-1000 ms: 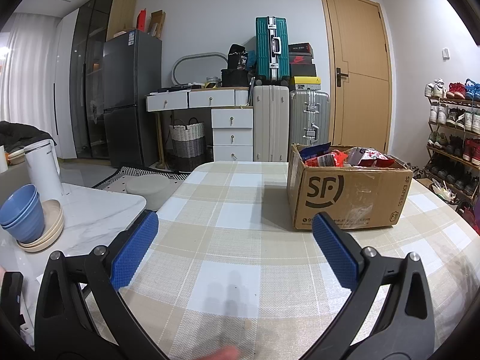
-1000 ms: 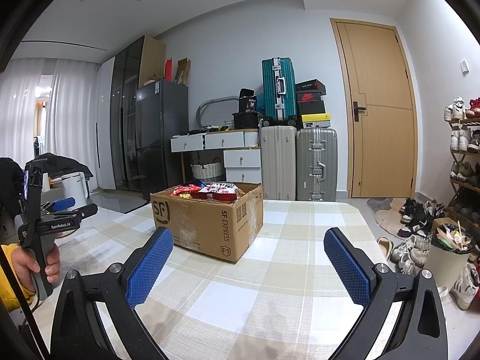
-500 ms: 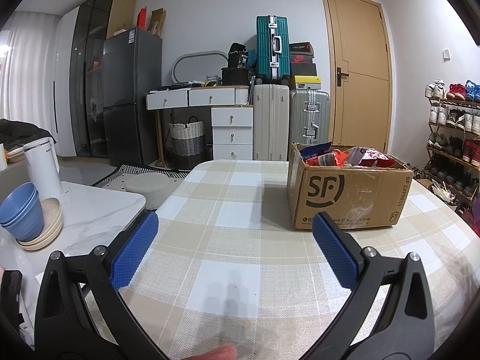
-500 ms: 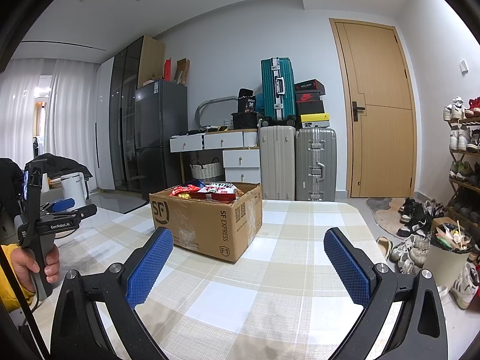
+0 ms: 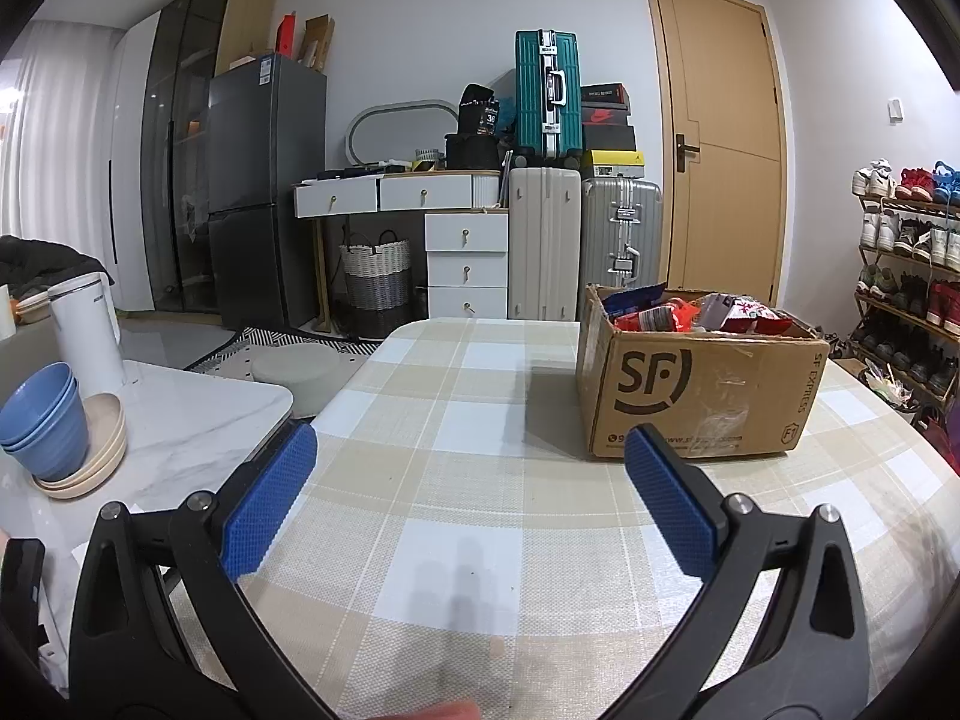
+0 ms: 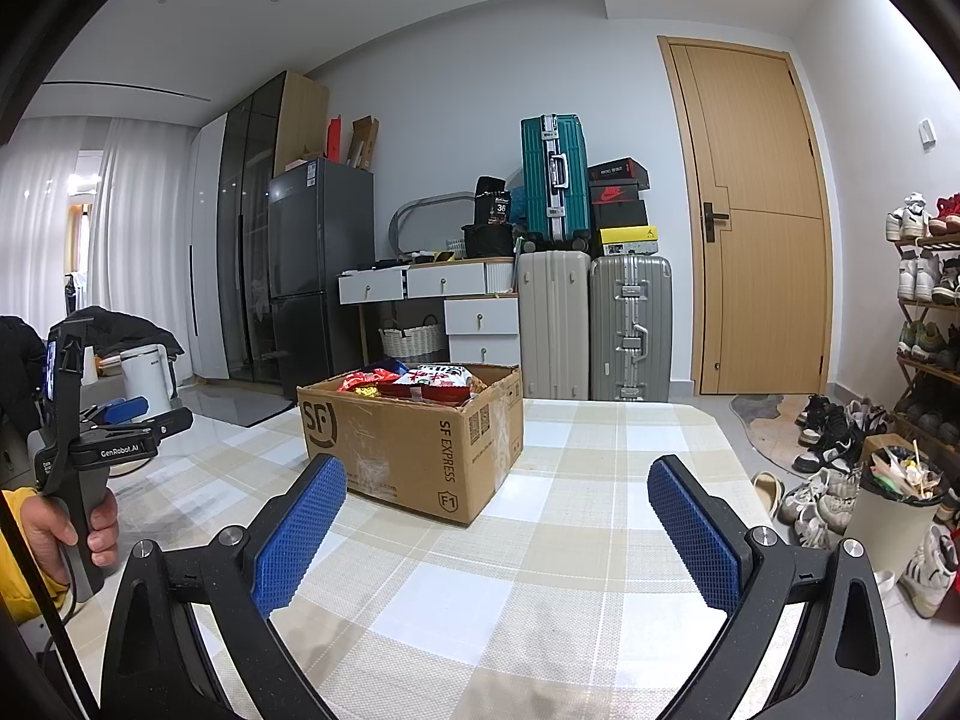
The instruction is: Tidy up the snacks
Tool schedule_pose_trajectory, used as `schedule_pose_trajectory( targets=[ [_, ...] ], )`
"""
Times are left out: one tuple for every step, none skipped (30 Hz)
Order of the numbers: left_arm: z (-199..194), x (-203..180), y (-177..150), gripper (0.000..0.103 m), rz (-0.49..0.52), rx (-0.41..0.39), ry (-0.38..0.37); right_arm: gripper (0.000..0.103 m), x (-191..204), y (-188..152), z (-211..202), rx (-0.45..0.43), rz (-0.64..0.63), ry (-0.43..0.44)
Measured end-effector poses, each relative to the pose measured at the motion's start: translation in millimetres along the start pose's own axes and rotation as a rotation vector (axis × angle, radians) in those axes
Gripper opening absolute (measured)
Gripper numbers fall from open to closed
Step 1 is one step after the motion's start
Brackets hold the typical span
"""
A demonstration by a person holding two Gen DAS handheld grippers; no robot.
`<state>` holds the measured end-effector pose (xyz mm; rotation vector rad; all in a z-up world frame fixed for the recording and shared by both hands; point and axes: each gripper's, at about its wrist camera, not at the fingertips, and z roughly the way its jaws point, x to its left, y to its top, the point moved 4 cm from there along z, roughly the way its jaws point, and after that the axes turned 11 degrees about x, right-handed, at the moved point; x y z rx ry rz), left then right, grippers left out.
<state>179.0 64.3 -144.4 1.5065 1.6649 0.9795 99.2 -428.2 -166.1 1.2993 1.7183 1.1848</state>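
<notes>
A brown cardboard box (image 5: 702, 387) printed "SF" stands on the checked tablecloth (image 5: 456, 480), filled with snack packets (image 5: 690, 312) in red, blue and white. My left gripper (image 5: 468, 462) hovers open over the cloth, short of the box and to its left, with nothing between its blue pads. In the right wrist view the same box (image 6: 414, 426) sits ahead and left, its snack packets (image 6: 414, 381) showing above the rim. My right gripper (image 6: 498, 480) is open and empty too. A hand holds the left gripper (image 6: 129, 420) at the far left of that view.
A marble side table (image 5: 180, 420) to the left carries stacked blue bowls (image 5: 45, 420) and a white kettle (image 5: 84, 324). A shoe rack (image 5: 906, 276) and a bin (image 6: 894, 510) stand to the right. Suitcases (image 5: 549, 180), drawers and a fridge line the back wall.
</notes>
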Motion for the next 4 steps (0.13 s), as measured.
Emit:
schedule_pose_trajectory(
  targets=[
    [-1.9, 0.8, 0.4, 0.103, 0.000, -0.002, 0.000, 0.102, 0.4, -0.4, -0.5, 0.000, 0.000, 0.000],
    [-2.2, 1.0, 0.0, 0.103, -0.001, -0.004, 0.001, 0.102, 0.4, -0.4, -0.5, 0.000, 0.000, 0.000],
    [-2.7, 1.7, -1.2, 0.103, -0.006, -0.010, 0.012, 0.102, 0.3, -0.3, -0.5, -0.001, 0.000, 0.001],
    [-3.2, 2.5, -0.7, 0.103, -0.010, -0.011, 0.018, 0.102, 0.1, -0.1, -0.1, 0.000, 0.000, 0.000]
  ],
)
